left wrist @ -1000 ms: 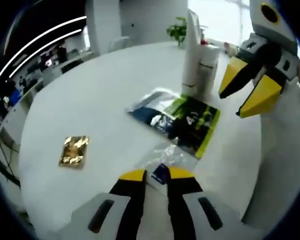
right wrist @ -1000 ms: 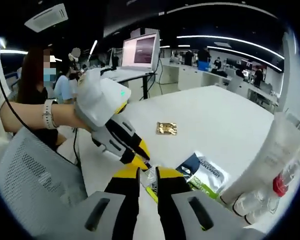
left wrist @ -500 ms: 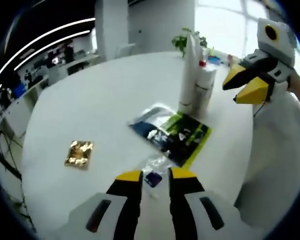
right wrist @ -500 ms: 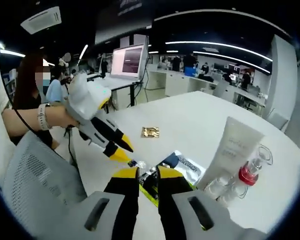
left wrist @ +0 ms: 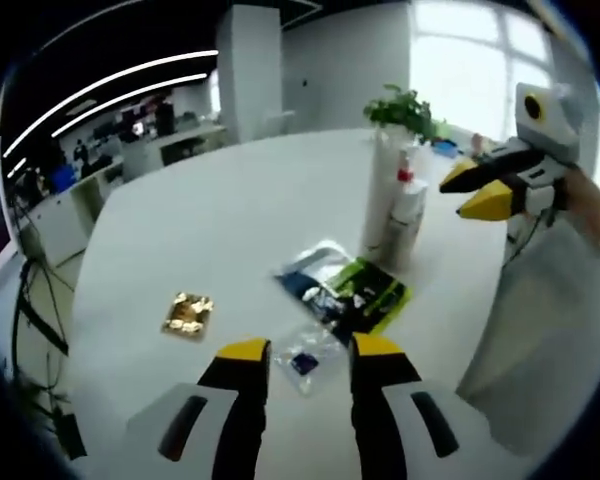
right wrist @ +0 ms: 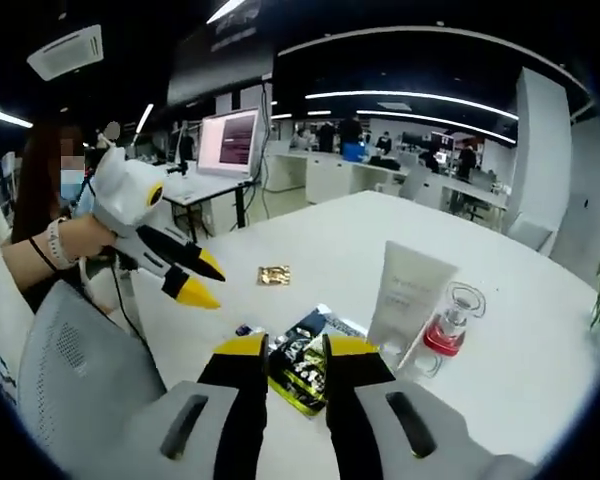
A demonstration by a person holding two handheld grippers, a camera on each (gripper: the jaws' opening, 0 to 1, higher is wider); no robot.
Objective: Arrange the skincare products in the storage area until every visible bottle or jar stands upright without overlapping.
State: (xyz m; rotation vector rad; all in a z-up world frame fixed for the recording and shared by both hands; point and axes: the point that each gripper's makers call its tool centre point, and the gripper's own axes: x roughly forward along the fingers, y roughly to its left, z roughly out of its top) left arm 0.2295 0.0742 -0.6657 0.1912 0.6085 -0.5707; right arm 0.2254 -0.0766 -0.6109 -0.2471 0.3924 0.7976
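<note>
White round desk [left wrist: 210, 220], gold foil packet [left wrist: 187, 314] at nine o'clock, dark-and-green sachets [left wrist: 345, 290] at centre, small clear sachet [left wrist: 306, 357] just beside them at six, white tube [right wrist: 408, 297] upright, red-capped clear bottle [right wrist: 448, 326] touching it at three.

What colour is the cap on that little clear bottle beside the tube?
Red. The cap sits on the clear bottle next to the white tube, clearest in the right gripper view.

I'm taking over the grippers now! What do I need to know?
Left gripper: open, holding nothing, above a small clear sachet.
Right gripper: open, holding nothing, above the green-and-black pouch.
White tube and clear bottle with red collar stand upright, close together on the white table.
Gold sachet lies flat, apart from the rest.
Left: the flat packets are untouched, and tube and bottle may need spacing.
</note>
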